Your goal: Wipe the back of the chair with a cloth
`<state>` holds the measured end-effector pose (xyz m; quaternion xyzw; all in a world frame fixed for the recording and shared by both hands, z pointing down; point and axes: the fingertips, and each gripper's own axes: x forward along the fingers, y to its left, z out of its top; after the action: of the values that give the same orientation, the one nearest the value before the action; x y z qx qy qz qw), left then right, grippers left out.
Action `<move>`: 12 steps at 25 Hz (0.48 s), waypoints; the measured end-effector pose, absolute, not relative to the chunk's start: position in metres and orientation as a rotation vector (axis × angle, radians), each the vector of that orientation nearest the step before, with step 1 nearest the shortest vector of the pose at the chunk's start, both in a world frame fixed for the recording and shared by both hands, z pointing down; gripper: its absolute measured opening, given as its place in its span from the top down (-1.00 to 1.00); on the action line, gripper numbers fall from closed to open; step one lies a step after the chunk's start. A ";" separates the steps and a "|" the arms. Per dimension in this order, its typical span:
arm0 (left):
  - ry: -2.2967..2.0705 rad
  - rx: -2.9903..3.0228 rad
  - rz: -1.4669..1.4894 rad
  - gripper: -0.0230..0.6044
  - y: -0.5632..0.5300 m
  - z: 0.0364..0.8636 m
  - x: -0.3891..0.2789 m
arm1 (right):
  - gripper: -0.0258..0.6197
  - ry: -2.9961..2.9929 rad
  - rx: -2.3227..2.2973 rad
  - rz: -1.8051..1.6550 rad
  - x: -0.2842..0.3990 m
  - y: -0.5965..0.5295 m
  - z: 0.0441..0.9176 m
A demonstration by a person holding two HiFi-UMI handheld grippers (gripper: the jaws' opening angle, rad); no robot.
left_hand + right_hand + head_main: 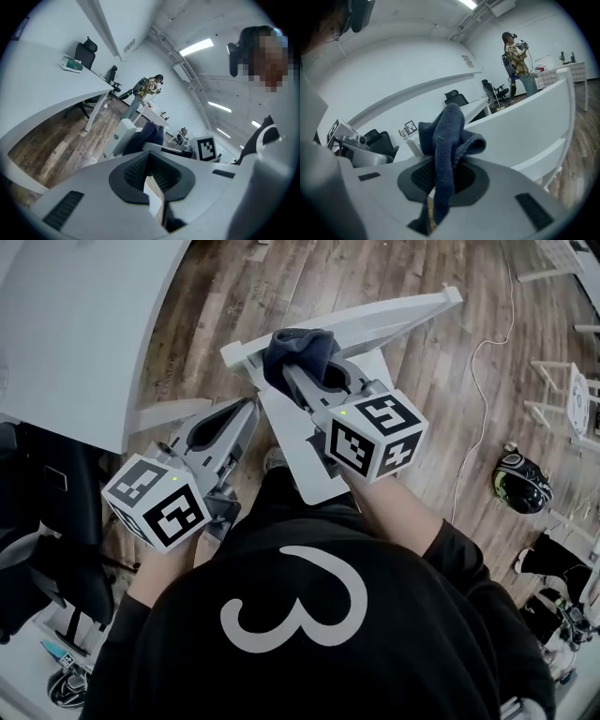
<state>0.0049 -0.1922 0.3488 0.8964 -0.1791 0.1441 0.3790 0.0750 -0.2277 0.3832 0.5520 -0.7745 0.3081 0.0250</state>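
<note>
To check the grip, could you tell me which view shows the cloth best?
Right gripper view: the cloth is close up, pinched between the jaws. Head view shows it bunched at the chair back; left gripper view, only a small part.

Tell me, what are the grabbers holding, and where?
The right gripper pinches the dark blue cloth at a bunched fold near its middle. The left gripper holds nothing; its jaws are together.
</note>
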 end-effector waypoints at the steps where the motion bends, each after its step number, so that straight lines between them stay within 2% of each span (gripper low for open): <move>1: -0.485 2.287 0.364 0.88 -0.191 0.348 0.006 | 0.77 -2.402 1.693 0.946 0.079 -0.228 0.384; 12: -0.678 2.256 0.313 0.88 -0.163 0.343 0.037 | 0.76 -2.458 1.624 0.935 0.137 -0.229 0.393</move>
<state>0.0366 -0.1631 0.3428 0.8806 -0.2648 0.1220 0.3735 0.1366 -0.2288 0.3928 0.5253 -0.7950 0.3024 0.0252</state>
